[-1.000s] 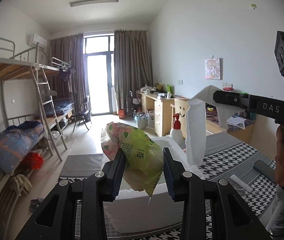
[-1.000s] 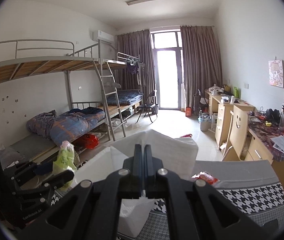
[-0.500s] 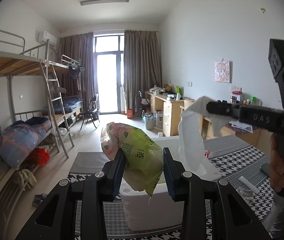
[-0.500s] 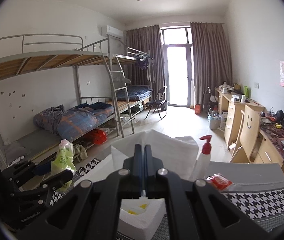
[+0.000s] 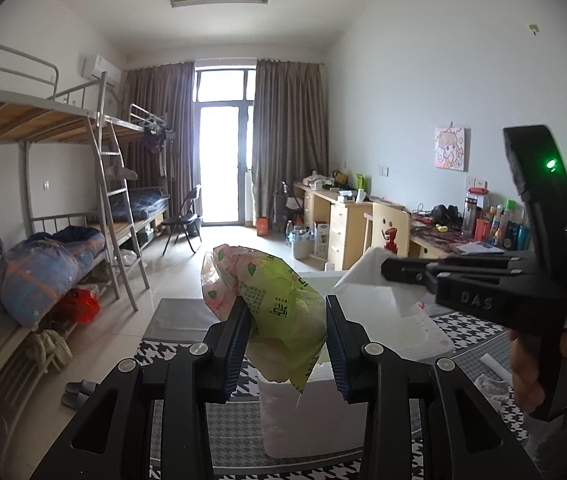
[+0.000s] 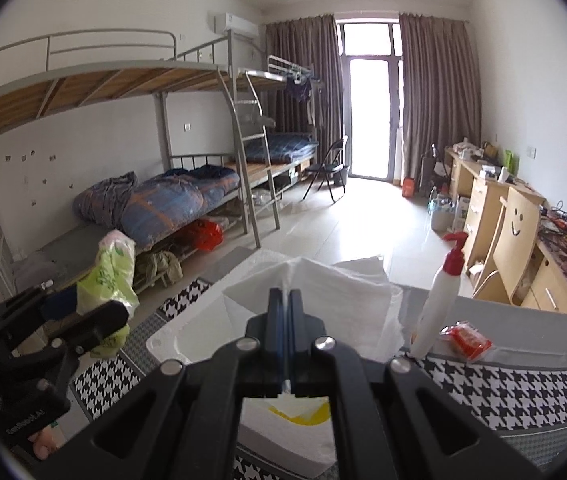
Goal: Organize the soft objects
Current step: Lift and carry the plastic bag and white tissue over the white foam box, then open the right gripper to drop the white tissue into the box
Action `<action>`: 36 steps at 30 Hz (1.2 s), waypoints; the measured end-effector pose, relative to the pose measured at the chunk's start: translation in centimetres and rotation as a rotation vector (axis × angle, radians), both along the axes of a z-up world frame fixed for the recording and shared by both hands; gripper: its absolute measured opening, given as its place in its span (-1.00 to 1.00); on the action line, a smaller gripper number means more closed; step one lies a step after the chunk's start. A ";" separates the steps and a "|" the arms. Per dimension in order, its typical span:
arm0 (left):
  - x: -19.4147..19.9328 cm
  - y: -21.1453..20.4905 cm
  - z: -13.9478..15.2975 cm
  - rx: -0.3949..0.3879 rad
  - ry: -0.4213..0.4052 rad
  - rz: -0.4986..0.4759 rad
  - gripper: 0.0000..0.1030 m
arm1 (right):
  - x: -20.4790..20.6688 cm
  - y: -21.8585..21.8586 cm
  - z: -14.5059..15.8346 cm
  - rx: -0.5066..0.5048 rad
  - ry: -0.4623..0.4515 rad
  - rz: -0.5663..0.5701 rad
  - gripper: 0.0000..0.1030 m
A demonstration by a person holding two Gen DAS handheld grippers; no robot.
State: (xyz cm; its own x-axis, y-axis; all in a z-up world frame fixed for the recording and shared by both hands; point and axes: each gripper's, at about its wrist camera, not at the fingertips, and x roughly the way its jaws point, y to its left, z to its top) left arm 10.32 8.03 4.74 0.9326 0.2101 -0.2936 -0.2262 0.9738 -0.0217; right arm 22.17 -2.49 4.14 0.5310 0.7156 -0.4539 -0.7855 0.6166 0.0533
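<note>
Green and pink crinkled plastic, a soft printed tissue pack [image 5: 279, 308], sat pinched between the black fingers [image 5: 239, 334] of our left gripper [image 5: 286, 340]. They stood partly apart, pressing on both sides of the pack, which bulged up above the fingertips and hung a corner below them. In the right wrist view the same pack [image 6: 109, 276] showed at the left edge, raised over the tabletop.

Our right gripper [image 6: 284, 308] had its fingers [image 6: 274, 328] shut tight on a thin white paper tissue [image 6: 323, 292], the sheet fanning out ahead of the tips and a strip trailing down between them. In the left wrist view that gripper [image 5: 387, 270] reached in from the right, held by a hand [image 5: 531, 364], with the tissue [image 5: 367, 284] spread at its tip above the box.

Just beneath both grippers stood a white foam box [image 5: 311, 420], open at the top, resting on the black-and-white houndstooth cloth of the tabletop [image 6: 515, 392]. Something yellow [image 6: 299, 410] lay inside it on white paper; we could not tell what it was.

Beyond the box a white pump bottle with a red top [image 6: 439, 304] stood upright, and a small red packet [image 6: 467, 340] lay just beside it.

Further off were a metal bunk bed [image 6: 187, 184] with a rumpled blue quilt [image 6: 163, 200], wooden desks [image 5: 335, 220] along the right wall, and brown curtains [image 5: 287, 136] flanking the bright balcony door [image 5: 223, 160].
</note>
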 end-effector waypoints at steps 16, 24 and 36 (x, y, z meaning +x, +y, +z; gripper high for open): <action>-0.2 0.6 -0.2 -0.015 -0.003 0.013 -0.25 | 0.0 2.4 -1.5 -0.087 0.054 0.027 -0.92; -0.2 1.1 -0.2 -0.022 -0.006 0.021 -0.25 | 0.5 3.3 -2.2 -0.126 0.081 0.036 -0.87; -0.3 1.3 -0.4 -0.024 -0.004 0.019 -0.25 | 0.5 2.7 -2.4 -0.118 0.074 0.019 0.56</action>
State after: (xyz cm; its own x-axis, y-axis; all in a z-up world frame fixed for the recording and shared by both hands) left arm 10.05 9.34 4.36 0.9298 0.2209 -0.2946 -0.2446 0.9686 -0.0458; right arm 22.64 0.19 1.75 0.4799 0.6647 -0.5726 -0.7938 0.6069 0.0392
